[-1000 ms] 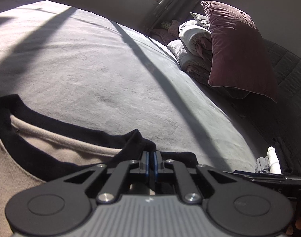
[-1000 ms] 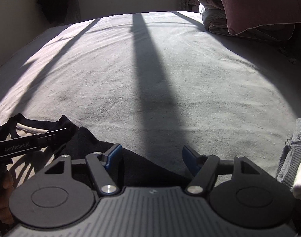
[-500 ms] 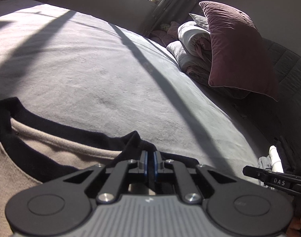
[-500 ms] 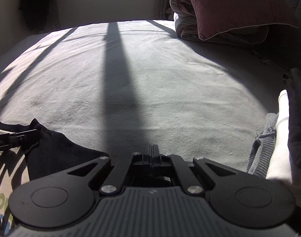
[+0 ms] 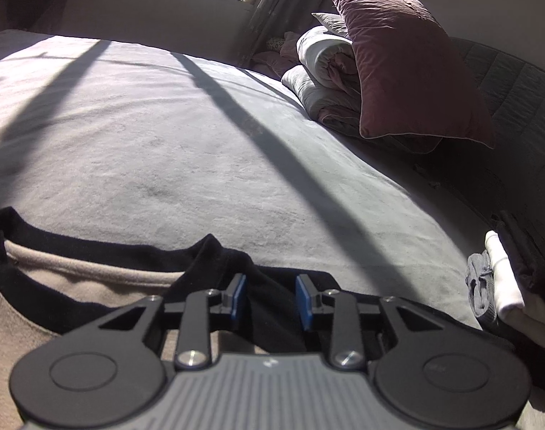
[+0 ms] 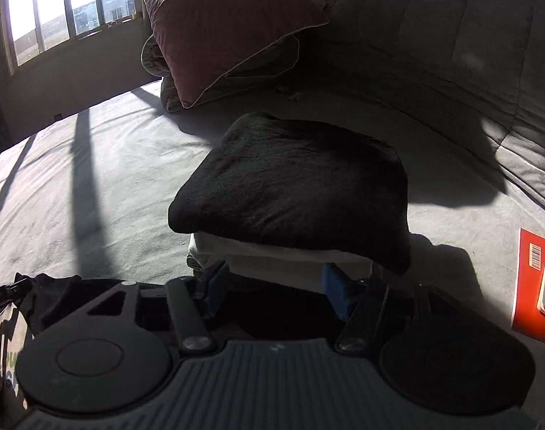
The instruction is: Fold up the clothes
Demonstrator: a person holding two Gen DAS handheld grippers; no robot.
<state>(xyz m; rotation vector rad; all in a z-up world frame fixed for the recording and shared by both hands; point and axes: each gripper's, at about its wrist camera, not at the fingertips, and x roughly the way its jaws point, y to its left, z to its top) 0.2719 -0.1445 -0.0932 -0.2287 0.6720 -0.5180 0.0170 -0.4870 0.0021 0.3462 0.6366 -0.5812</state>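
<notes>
A beige shirt point(image 5: 75, 276) with a black neckband and black sleeve lies flat at the near edge of the grey bed point(image 5: 201, 150). My left gripper point(image 5: 271, 299) is open, its blue pads point(image 5: 238, 297) standing on either side of the black shoulder fabric point(image 5: 272, 319). My right gripper point(image 6: 275, 288) is open too, low and close in front of a stack of folded clothes point(image 6: 294, 186), black on top with a white piece point(image 6: 272, 254) under it. The same stack point(image 5: 501, 279) shows at the right edge of the left wrist view. The shirt point(image 6: 57, 290) is at the lower left in the right wrist view.
A maroon pillow point(image 5: 408, 64) leans on a rolled duvet point(image 5: 319, 71) at the head of the bed, against a quilted headboard point(image 6: 451, 53). An orange-red booklet point(image 6: 534, 286) lies to the right of the stack. A window point(image 6: 68, 3) is behind.
My left gripper has opened and let go of the black shoulder fabric. My right gripper has swung right to face the folded stack; it shut half a second ago and is open again.
</notes>
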